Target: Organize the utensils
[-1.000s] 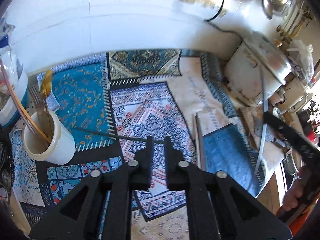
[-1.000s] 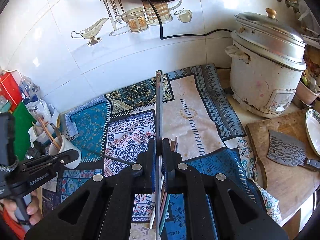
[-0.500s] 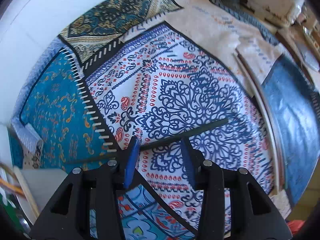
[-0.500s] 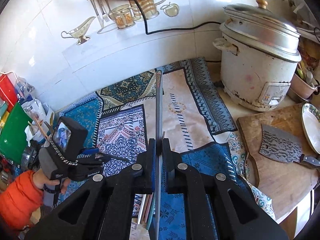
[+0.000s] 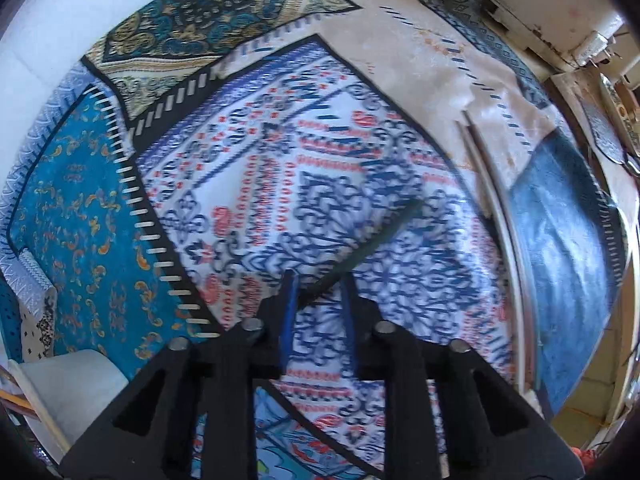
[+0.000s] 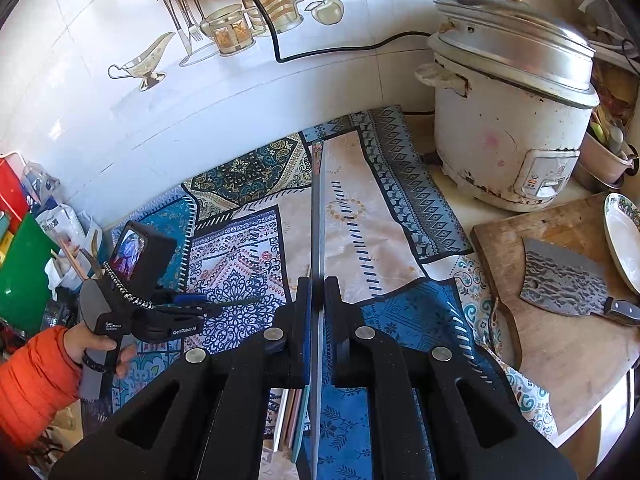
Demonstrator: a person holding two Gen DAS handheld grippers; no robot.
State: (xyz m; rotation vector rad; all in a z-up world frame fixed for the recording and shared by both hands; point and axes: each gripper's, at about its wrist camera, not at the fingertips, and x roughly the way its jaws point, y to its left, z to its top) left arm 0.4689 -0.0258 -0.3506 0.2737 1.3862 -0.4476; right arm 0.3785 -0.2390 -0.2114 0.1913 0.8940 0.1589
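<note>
My left gripper (image 5: pixel 318 276) is low over the patterned cloth (image 5: pixel 248 184), jaws apart on either side of a dark chopstick (image 5: pixel 372 240) that lies on the cloth; the frame is blurred and I cannot tell whether the pads touch it. The gripper also shows in the right wrist view (image 6: pixel 204 304). My right gripper (image 6: pixel 318 280) is shut on a long grey metal utensil (image 6: pixel 319 216) and holds it pointing away over the cloth. A white cup (image 5: pixel 72 380) with utensils stands at the lower left.
More chopsticks (image 5: pixel 500 216) lie at the right of the cloth. A rice cooker (image 6: pixel 508 108) stands at the back right. A cleaver (image 6: pixel 568 284) lies on a wooden board (image 6: pixel 560 344) beside a plate (image 6: pixel 624 240). A tiled wall (image 6: pixel 120 112) runs behind.
My left gripper has opened, dropped low to the cloth and come around the dark chopstick, its jaws narrowing in the last half second. My right gripper has kept hold of the grey utensil.
</note>
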